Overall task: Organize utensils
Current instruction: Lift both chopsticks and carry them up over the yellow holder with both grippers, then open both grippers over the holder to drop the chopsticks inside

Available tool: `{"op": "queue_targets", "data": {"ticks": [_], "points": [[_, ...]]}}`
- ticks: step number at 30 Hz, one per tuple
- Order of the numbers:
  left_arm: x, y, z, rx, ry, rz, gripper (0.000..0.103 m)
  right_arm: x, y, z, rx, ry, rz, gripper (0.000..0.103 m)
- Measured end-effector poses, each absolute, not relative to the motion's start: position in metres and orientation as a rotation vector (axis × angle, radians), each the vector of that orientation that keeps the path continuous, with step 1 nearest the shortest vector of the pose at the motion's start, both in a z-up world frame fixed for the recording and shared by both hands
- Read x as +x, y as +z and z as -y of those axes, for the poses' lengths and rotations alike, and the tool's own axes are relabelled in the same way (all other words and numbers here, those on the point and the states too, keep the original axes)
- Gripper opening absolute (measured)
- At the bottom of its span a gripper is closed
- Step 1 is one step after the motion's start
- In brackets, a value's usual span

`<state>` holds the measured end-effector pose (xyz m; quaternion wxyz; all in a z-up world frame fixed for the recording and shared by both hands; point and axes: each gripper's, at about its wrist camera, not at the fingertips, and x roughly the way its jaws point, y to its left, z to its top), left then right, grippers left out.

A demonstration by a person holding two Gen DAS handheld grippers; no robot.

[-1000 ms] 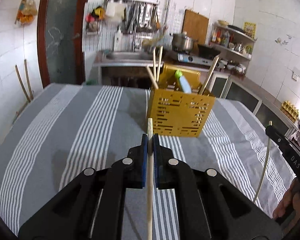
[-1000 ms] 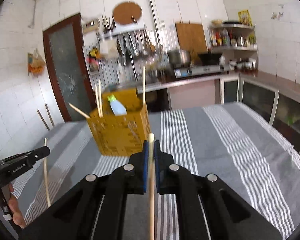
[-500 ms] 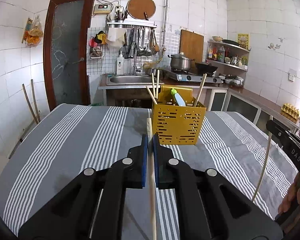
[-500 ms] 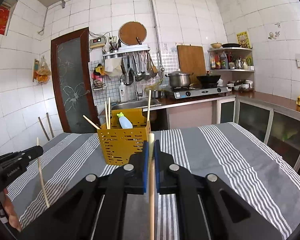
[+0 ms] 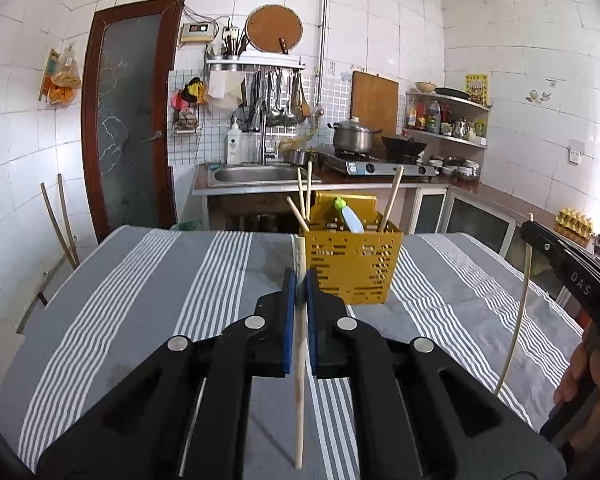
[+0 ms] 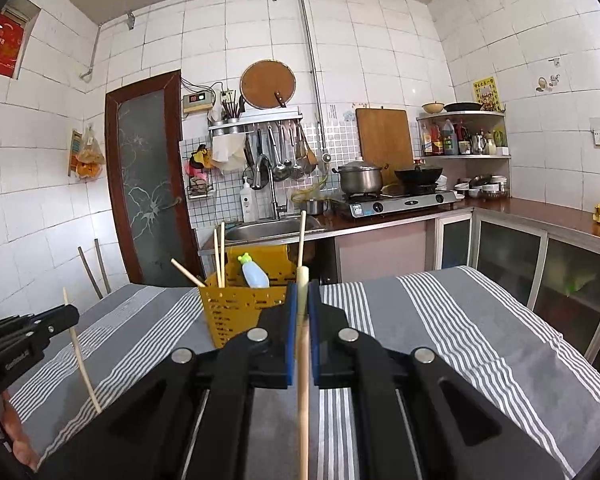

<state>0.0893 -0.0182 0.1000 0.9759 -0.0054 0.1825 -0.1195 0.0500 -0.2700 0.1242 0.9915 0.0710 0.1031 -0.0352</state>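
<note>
A yellow perforated utensil basket (image 5: 352,266) (image 6: 236,314) stands at the far middle of the striped table and holds several chopsticks and a white bottle with a green cap (image 5: 350,218) (image 6: 253,272). My left gripper (image 5: 299,280) is shut on a pale wooden chopstick (image 5: 299,392) that stands upright between the blue pads, short of the basket and just left of it. My right gripper (image 6: 303,294) is shut on another chopstick (image 6: 303,400), with the basket ahead to its left. Each gripper shows in the other's view, its chopstick hanging below it.
The grey and white striped tablecloth (image 5: 148,300) (image 6: 460,340) covers the table. Behind it stand a sink counter (image 5: 256,176), a stove with a pot (image 6: 360,180) and cabinets (image 6: 540,264) along the right wall. Two sticks (image 5: 60,220) lean on the left wall.
Both grippers have risen and tilted up, so the basket now sits lower and farther in each view and more wall shows. Each still holds its chopstick.
</note>
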Motion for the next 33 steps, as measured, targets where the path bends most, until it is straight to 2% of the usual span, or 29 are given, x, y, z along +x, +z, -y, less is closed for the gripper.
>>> {"op": "queue_targets", "data": {"ticks": [11, 22, 27, 33], "points": [[0.119, 0.16, 0.023, -0.022, -0.267, -0.271, 0.004, 0.096, 0.151, 0.275, 0.139, -0.05, -0.17, 0.006], [0.194, 0.24, 0.051, -0.045, -0.281, -0.116, 0.004, 0.183, 0.219, 0.278, 0.13, -0.012, -0.029, 0.006], [0.24, 0.248, 0.072, -0.042, -0.282, -0.078, 0.004, 0.229, 0.233, 0.282, 0.144, -0.008, 0.025, 0.006], [0.287, 0.221, 0.094, -0.027, -0.291, -0.103, 0.004, 0.283, 0.214, 0.282, 0.164, 0.019, 0.025, 0.006]]}}
